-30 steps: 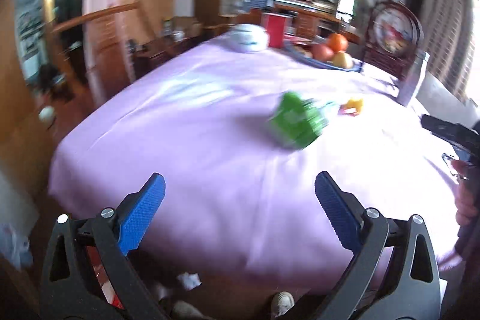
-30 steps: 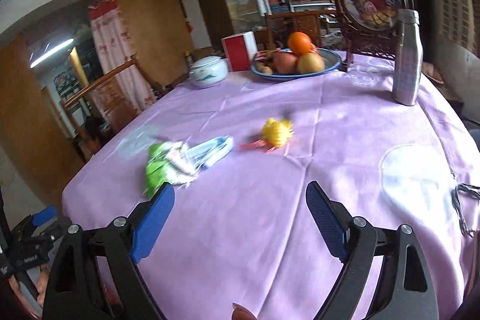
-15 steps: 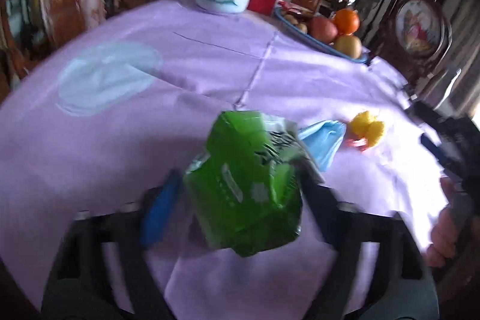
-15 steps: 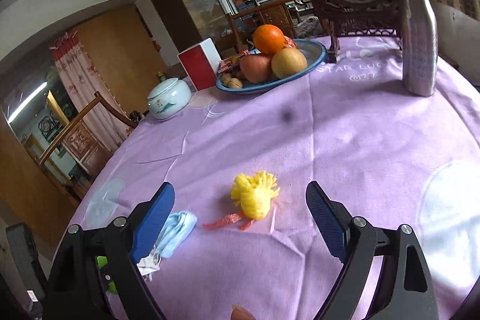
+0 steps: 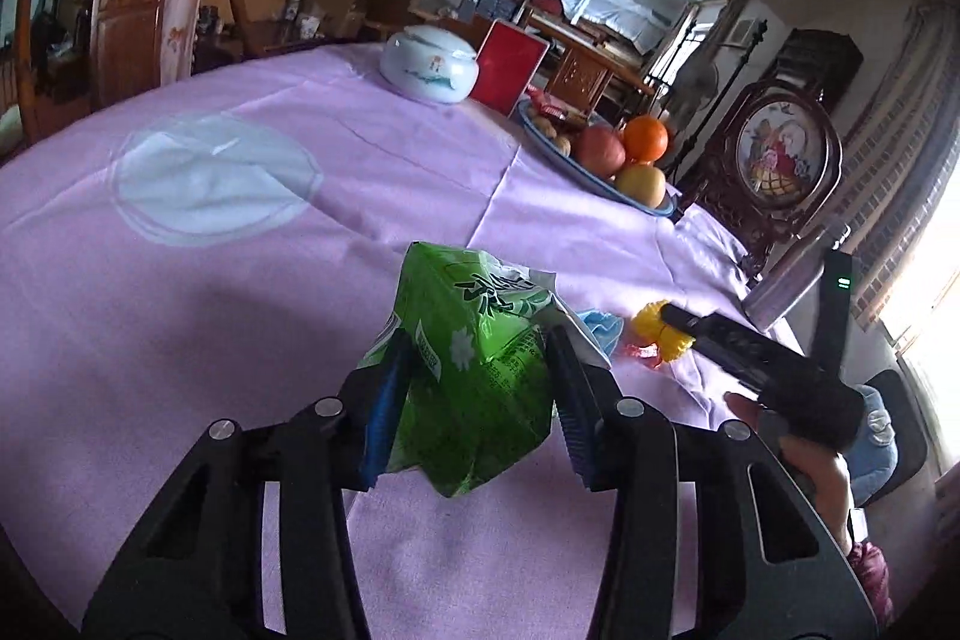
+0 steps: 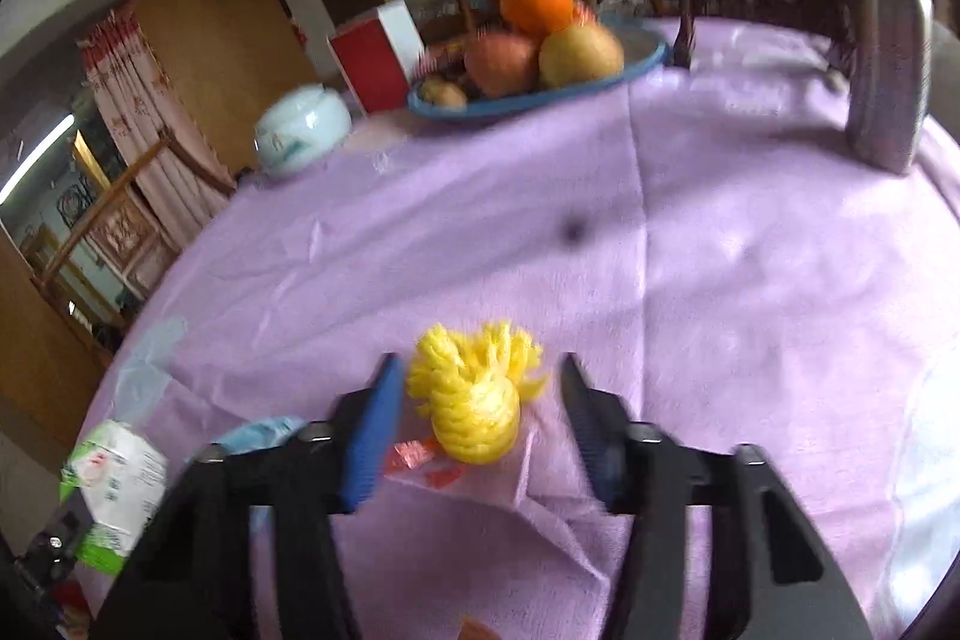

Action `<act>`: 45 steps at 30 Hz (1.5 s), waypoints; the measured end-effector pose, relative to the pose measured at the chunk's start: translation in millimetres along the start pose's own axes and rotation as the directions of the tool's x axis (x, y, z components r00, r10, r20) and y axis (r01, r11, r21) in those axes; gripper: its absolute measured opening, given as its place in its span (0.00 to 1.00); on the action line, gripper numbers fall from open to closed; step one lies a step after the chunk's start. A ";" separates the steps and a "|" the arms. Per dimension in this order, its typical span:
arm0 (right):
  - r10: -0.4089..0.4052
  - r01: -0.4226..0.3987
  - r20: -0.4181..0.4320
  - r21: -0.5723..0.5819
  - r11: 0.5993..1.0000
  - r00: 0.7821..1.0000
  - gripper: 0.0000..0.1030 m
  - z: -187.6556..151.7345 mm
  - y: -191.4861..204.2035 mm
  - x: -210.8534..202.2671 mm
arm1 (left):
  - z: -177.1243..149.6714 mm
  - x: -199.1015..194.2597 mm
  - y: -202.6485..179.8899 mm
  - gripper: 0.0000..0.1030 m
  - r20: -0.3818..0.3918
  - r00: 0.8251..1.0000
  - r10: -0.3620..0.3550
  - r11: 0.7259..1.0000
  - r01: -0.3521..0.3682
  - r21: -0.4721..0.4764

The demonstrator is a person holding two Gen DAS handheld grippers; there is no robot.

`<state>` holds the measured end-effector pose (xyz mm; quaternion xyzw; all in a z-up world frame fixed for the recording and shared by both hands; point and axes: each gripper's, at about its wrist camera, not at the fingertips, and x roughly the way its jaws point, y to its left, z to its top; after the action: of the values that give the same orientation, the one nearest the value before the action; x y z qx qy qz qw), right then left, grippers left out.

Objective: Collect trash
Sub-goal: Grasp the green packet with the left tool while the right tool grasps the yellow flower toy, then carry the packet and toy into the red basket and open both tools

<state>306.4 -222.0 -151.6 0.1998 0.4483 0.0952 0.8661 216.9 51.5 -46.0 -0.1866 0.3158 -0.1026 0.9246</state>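
Green packet point(image 5: 474, 370), long axis pointing away, pinched by closing left gripper point(image 5: 477, 400); right gripper point(image 6: 474, 412) closing around yellow net point(image 6: 474, 400).

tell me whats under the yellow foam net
The foam net lies on the purple cloth, partly over a red wrapper poking out at its base. Whatever else sits beneath it is covered.

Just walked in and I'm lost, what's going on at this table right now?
A person is clearing trash off the purple tablecloth with a gripper in each hand. The left gripper is closing around a green wrapper, its pads against the sides. The right gripper is closing on a yellow foam net, with gaps still showing either side.
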 end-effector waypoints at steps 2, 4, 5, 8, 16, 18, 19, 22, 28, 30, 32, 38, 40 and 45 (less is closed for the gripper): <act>-0.003 0.003 0.002 0.014 1.000 1.000 0.30 -0.8 -2.9 -2.2 | -4.6 -9.7 -7.3 0.45 0.021 0.999 0.035 0.999 -0.036 0.036; -0.023 0.024 0.058 -0.023 0.999 0.998 0.29 0.6 2.8 -17.1 | -13.6 -24.8 -16.5 0.45 0.051 0.997 0.064 0.995 -0.068 0.080; -0.024 0.028 0.084 -0.038 0.999 0.996 0.29 1.0 6.1 -24.2 | -16.7 -30.1 -20.0 0.45 0.066 0.995 0.081 0.991 -0.087 0.098; -0.003 0.012 0.138 -0.062 0.998 0.990 0.29 -0.7 13.9 -42.4 | -30.3 -63.4 -36.4 0.45 0.163 0.972 0.168 0.963 -0.198 0.185; 0.076 -0.044 0.216 -0.148 0.988 0.973 0.29 -22.9 35.1 -85.7 | -44.1 -135.7 -35.1 0.45 0.289 0.916 0.278 0.918 -0.342 0.200; 0.114 -0.078 0.223 -0.166 0.983 0.968 0.29 -33.8 40.8 -97.2 | -47.6 -151.9 -31.9 0.45 0.311 0.904 0.293 0.911 -0.363 0.197; 0.133 -0.094 0.226 -0.174 0.980 0.965 0.29 -40.3 43.4 -103.4 | -49.6 -158.2 -31.0 0.45 0.320 0.899 0.300 0.907 -0.373 0.196; 0.189 -0.137 0.248 -0.212 0.968 0.950 0.29 -61.2 54.2 -123.7 | -55.4 -179.4 -22.0 0.45 0.339 0.883 0.326 0.898 -0.401 0.181; 0.247 -0.178 0.241 -0.276 0.945 0.939 0.29 -103.0 75.1 -147.8 | -69.3 -215.7 4.5 0.45 0.357 0.853 0.381 0.881 -0.452 0.138; 0.262 -0.192 0.230 -0.287 0.938 0.937 0.29 -112.4 83.0 -153.9 | -74.5 -225.1 13.7 0.45 0.357 0.846 0.396 0.880 -0.461 0.118; 0.283 -0.211 0.225 -0.298 0.931 0.932 0.29 -119.7 92.5 -162.1 | -79.8 -235.0 25.4 0.45 0.352 0.841 0.411 0.879 -0.468 0.094; 0.385 -0.302 0.184 -0.360 0.883 0.905 0.29 -148.1 139.4 -193.0 | -102.0 -271.3 75.4 0.45 0.321 0.825 0.465 0.871 -0.492 0.004; 0.414 -0.327 0.167 -0.384 0.863 0.895 0.29 -159.5 156.4 -202.1 | -110.8 -283.6 93.4 0.45 0.308 0.818 0.487 0.864 -0.503 -0.030; 0.466 -0.371 0.130 -0.440 0.818 0.875 0.28 -188.5 196.1 -220.5 | -131.0 -312.7 136.5 0.45 0.271 0.797 0.540 0.840 -0.532 -0.110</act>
<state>27.7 -71.8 -1.9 0.1216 0.2594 0.3503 0.8918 -98.5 235.1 -27.0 -0.1158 0.2173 0.1962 0.9492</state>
